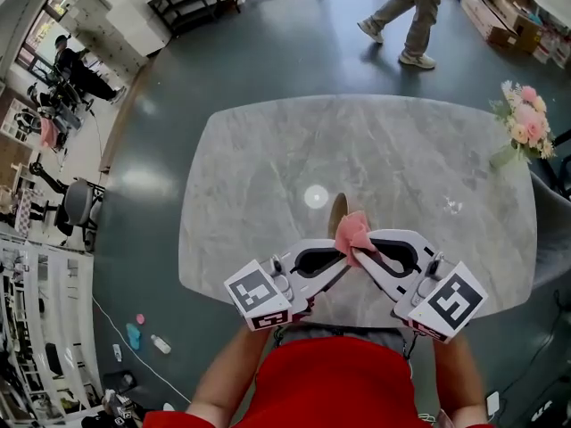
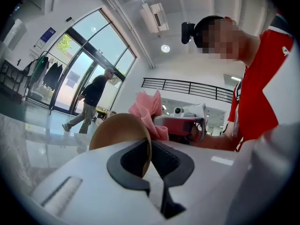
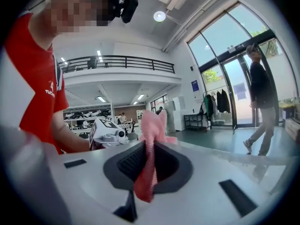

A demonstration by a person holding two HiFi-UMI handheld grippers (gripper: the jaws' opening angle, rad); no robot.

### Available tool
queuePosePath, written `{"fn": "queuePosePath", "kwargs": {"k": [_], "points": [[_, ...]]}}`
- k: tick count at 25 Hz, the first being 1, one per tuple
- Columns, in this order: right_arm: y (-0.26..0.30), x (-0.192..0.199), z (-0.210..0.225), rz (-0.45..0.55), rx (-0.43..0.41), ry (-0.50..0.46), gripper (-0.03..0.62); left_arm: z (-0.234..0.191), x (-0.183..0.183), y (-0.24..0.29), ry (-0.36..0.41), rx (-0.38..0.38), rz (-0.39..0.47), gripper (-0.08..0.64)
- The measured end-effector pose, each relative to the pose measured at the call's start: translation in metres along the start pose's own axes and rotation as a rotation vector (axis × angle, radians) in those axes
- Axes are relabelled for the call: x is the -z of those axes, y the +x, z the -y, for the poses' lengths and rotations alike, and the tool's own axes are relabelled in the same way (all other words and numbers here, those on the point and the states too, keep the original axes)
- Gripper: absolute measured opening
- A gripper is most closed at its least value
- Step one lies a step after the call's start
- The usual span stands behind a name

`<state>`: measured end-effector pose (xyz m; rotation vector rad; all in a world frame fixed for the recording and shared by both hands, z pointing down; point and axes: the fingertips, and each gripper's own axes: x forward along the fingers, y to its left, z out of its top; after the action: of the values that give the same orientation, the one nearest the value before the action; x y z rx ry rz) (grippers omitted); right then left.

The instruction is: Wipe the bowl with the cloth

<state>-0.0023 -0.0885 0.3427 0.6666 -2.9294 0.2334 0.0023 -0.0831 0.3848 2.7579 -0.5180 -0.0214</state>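
A brown bowl (image 1: 338, 212) is held on edge above the near part of the marble table (image 1: 268, 168). My left gripper (image 1: 335, 255) is shut on its rim, which shows between the jaws in the left gripper view as the bowl (image 2: 123, 136). A pink cloth (image 1: 355, 233) is bunched against the bowl's right side. My right gripper (image 1: 360, 257) is shut on the cloth (image 3: 151, 158), which hangs through its jaws in the right gripper view. The two grippers meet tip to tip. The cloth (image 2: 148, 110) touches the bowl in the left gripper view.
A bunch of pink flowers (image 1: 525, 125) stands at the table's right edge. A person (image 1: 409, 12) walks across the floor beyond the table's far side. Chairs and shelves (image 1: 53, 203) line the left of the room.
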Motion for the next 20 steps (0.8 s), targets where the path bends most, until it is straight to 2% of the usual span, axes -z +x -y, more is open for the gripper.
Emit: {"fn": "queuePosePath", "kwargs": {"k": [4,8,16,20], "points": [[0.001,0.004,0.026,-0.020,0.056,-0.014,0.026,-0.007,0.008,0.008,0.038,-0.018,-0.054,0.015],[0.009,0.020,0.052,-0.091,0.124,-0.064,0.026,-0.022,0.024,0.017,0.110,-0.057,-0.161,0.015],[0.031,0.075,0.094,-0.315,0.246,-0.199,0.026,-0.073,0.084,0.022,0.234,-0.144,-0.483,0.015],[0.035,0.111,0.112,-0.462,0.279,-0.259,0.026,-0.097,0.114,0.020,0.336,-0.190,-0.652,0.015]]}}
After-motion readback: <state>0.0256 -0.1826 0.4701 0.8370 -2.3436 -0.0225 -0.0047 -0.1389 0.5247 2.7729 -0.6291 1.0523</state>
